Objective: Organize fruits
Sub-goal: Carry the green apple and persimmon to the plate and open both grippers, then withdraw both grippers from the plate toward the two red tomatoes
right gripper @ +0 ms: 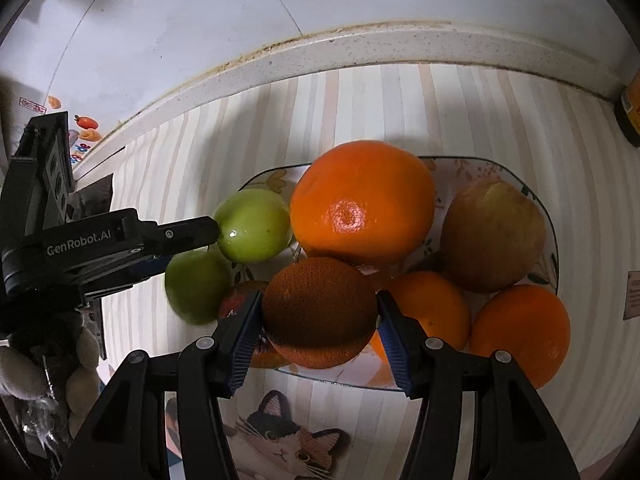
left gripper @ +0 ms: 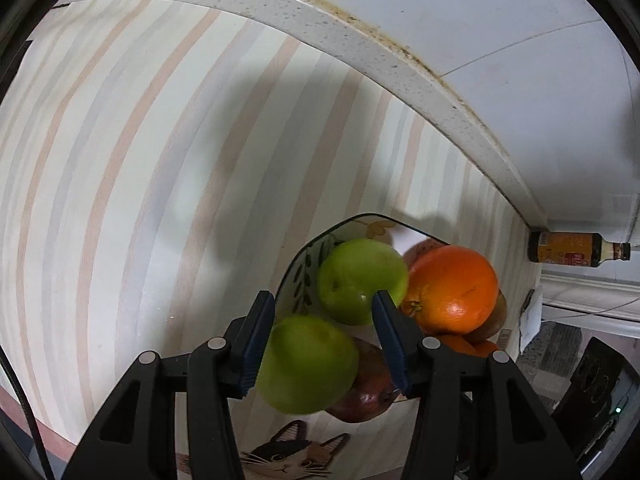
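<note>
Left gripper (left gripper: 324, 330): jaws part-open around a round green apple (left gripper: 306, 364). The left pad touches its skin; whether the right pad bears on it I cannot tell. That apple sits at the plate's 7 o'clock edge, over a dark red fruit (left gripper: 366, 390).

Right gripper (right gripper: 318, 320): jaws closed on a shadowed orange with pebbled skin (right gripper: 320, 312), pads against both its flanks, above the plate's near rim.

Outward: a floral-patterned plate with a dark rim (right gripper: 554, 248) rests on the striped pastel tabletop (right gripper: 360, 100). On it, a second green apple (right gripper: 254, 226) at 10 o'clock, touching the left gripper's finger tip. A large glossy orange (right gripper: 362, 202) at 12 o'clock. A brownish-yellow pear-like fruit (right gripper: 494, 236) at 2 o'clock. Two smaller oranges at 4 and 5 o'clock (right gripper: 520, 334), (right gripper: 434, 308).

Further out: a cat picture (right gripper: 286, 440) on the tabletop at 6 o'clock, a speckled stone ledge (right gripper: 360, 50) against the wall, and a brown bottle (left gripper: 576, 250) at 3 o'clock in the left view.
</note>
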{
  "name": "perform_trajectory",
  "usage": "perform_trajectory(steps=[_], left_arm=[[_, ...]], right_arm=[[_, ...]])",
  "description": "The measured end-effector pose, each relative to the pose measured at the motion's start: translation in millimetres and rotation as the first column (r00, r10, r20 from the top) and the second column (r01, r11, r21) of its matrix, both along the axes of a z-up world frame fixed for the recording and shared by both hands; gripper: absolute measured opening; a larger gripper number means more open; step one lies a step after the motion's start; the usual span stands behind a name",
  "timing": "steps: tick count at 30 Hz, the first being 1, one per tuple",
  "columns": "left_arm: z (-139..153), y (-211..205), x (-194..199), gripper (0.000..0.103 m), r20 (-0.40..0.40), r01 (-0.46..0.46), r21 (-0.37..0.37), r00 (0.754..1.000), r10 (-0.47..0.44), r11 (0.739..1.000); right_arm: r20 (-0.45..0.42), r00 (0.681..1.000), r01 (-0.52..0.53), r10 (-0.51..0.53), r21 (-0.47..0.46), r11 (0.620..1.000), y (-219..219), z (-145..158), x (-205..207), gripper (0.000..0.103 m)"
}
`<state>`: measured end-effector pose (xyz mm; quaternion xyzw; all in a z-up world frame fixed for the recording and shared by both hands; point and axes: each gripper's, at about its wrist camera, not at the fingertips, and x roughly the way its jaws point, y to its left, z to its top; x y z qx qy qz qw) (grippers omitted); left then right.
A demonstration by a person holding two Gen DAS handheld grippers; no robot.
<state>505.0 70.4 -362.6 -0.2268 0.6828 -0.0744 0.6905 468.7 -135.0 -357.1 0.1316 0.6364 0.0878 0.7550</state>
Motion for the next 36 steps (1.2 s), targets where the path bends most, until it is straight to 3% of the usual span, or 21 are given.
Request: perform_trajectory(steps=[10, 12, 14, 15, 25, 31, 36], left_arm=[[19, -15, 3, 0.052, 0.061, 0.056, 0.127, 0.996, -0.064, 0.99], [28, -17, 1, 0.077, 0.089, 0.069, 0.173, 0.992, -0.086, 0.983], [41, -22, -4, 0.09, 0.132, 0.086, 0.24, 0.984, -0.121, 0.967], [48, -24, -8, 0.091, 0.15, 0.092, 0.275, 0.979, -0.138, 0.957], [88, -47, -82, 0.095, 0.258, 0.106, 0.424, 0.938, -0.232, 0.899], [105, -56, -123, 0.095, 0.309, 0.08, 0.435, 0.922, -0.233, 0.897], [140, -61, -156, 0.095, 0.403, 0.036, 0.455, 0.882, -0.242, 0.89]], right_arm=[[0.028, 0.999, 0.037, -0.037, 0.013, 0.999, -4, 15, 0, 0.083], [0.039, 0.998, 0.045, -0.045, 0.009, 0.999, -8, 22, -3, 0.093], [0.058, 0.997, 0.049, -0.047, -0.025, 0.998, -11, 32, -8, 0.095], [0.067, 0.997, 0.05, -0.046, -0.05, 0.998, -13, 37, -10, 0.095], [0.171, 0.985, 0.078, -0.038, -0.236, 0.969, -37, 74, -59, 0.095], [0.219, 0.974, 0.105, -0.051, -0.243, 0.964, -52, 96, -93, 0.095], [0.272, 0.961, 0.126, -0.053, -0.255, 0.959, -59, 122, -128, 0.096]])
